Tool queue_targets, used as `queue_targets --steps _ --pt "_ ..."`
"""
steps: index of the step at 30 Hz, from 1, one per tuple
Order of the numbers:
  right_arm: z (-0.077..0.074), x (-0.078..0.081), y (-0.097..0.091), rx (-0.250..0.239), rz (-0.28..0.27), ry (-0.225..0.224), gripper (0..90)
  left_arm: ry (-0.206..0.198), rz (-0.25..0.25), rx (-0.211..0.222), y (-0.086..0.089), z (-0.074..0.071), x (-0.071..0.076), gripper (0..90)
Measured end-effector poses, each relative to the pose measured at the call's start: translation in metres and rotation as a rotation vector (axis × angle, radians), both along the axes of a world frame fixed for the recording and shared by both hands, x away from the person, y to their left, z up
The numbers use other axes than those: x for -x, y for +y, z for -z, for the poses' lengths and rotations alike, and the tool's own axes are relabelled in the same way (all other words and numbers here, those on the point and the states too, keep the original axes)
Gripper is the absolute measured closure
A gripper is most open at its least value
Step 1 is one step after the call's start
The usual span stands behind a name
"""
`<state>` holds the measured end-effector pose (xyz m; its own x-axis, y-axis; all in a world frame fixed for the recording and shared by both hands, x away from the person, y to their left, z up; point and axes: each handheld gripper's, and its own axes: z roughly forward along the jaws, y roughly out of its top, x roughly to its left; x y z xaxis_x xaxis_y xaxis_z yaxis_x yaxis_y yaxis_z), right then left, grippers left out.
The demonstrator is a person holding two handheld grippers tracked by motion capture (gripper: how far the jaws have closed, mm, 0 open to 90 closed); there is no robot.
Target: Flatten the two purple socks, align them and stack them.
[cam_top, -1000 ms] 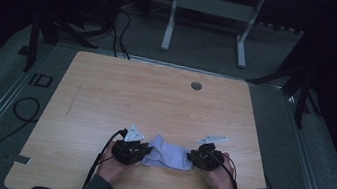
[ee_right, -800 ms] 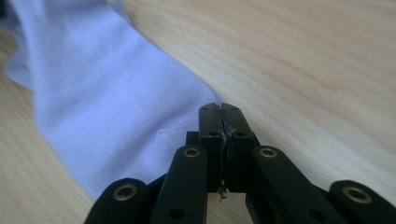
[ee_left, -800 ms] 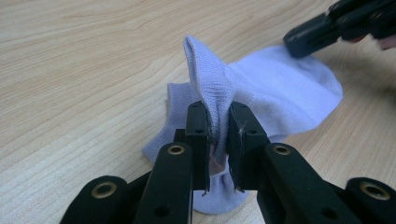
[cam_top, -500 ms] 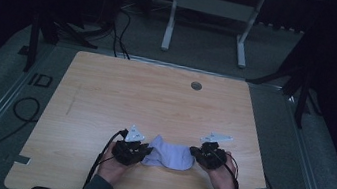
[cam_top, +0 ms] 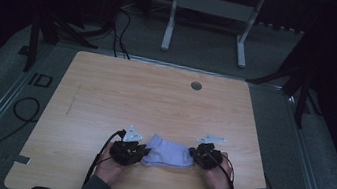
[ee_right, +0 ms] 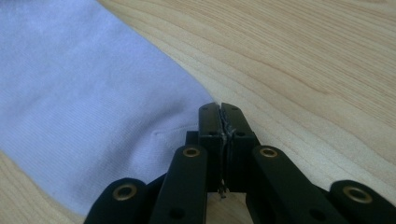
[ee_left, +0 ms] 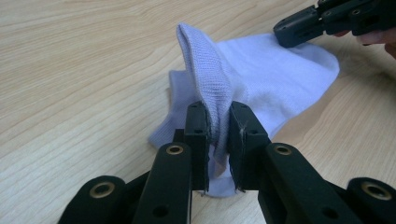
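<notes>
We see a pale lilac sock [cam_top: 167, 153] lying low in the high view, a little right of center, on a table [cam_top: 155, 102] of light wood with fine straight grain and rounded corners. The sock is a soft, fine-ribbed knit, flat over most of its length and bunched at 1 end.

The left gripper [cam_top: 133, 153] sits at the sock's left end in the high view. In the left gripper view [ee_left: 218, 128] its 2 blocky black jaws are clamped on a raised fold of the knit, which stands up between them as a narrow ridge toward the upper center of the frame, while the rest of the sock [ee_left: 275, 79] spreads flat to the right.

The right gripper [cam_top: 200, 155] sits at the sock's right end. In the right gripper view [ee_right: 219, 122] its matte black jaws are pressed together, with brass rivets showing on the arms below; the tips lie at the sock's [ee_right: 84, 121] edge, and whether they pinch the fabric we cannot tell.

A small round grey disc [cam_top: 196, 85] is set into the tabletop near its far edge.
</notes>
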<state>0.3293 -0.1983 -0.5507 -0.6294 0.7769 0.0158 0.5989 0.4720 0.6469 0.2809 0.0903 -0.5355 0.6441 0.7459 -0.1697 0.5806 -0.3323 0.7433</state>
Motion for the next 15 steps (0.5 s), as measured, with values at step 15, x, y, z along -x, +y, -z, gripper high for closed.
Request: queue_targets --steps 15 --pt "0.001 0.000 0.000 -0.002 -0.004 -0.001 87.8 0.065 -0.032 -0.046 0.008 0.011 -0.003 75.3"
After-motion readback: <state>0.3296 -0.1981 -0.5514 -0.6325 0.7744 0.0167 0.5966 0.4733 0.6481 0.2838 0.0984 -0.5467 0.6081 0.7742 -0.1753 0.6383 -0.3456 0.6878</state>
